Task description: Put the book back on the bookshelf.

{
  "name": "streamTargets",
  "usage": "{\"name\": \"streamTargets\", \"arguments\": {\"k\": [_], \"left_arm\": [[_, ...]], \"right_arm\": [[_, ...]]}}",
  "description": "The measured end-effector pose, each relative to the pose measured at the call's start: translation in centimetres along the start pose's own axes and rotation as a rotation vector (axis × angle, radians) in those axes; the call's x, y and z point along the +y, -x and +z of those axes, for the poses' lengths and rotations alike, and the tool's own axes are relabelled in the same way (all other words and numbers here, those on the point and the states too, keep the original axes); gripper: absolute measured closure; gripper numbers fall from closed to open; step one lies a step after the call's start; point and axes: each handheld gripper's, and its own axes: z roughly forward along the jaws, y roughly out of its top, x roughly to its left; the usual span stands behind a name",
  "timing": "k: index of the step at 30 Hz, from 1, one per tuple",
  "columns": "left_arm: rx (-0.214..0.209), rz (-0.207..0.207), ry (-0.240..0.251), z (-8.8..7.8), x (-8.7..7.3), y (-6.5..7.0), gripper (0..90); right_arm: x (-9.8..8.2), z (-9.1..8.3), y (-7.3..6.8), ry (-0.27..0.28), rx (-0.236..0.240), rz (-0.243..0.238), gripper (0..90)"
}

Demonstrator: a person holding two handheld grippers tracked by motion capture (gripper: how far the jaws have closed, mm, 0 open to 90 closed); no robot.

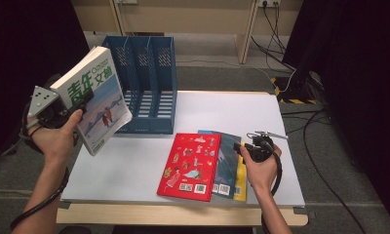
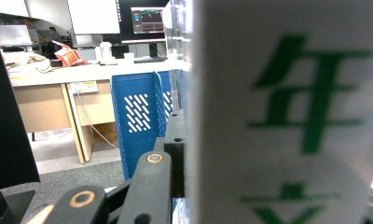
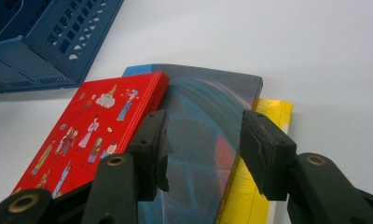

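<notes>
At the left of the high view, the left tool (image 1: 81,100) clamps a magazine (image 1: 98,100), raised and tilted beside the blue rack (image 1: 146,83). Lower right, the right tool (image 3: 203,140) gapes empty over the grey book (image 3: 208,121), between red book (image 3: 91,126) and yellow book (image 3: 250,196) on the surface (image 1: 134,165).

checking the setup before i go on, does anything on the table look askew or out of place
Only mildly: the three books lying flat are fanned, not squared up. The red book overlaps the dark-covered book, which overlaps the yellow book. The blue file rack stands upright, nothing spilled or damaged.

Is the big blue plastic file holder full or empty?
Empty as far as visible: the blue plastic file holder shows bare slots, no books inside.
</notes>
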Motion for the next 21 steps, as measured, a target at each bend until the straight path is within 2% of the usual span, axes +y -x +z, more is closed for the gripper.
{"name": "streamTargets", "arguments": {"k": [21], "left_arm": [[0.045,-0.003,0.022,3.0,0.9,-1.2,73.7]], "right_arm": [[-0.4,0.3,0.4,-0.002,-0.005,0.011,52.0]]}}
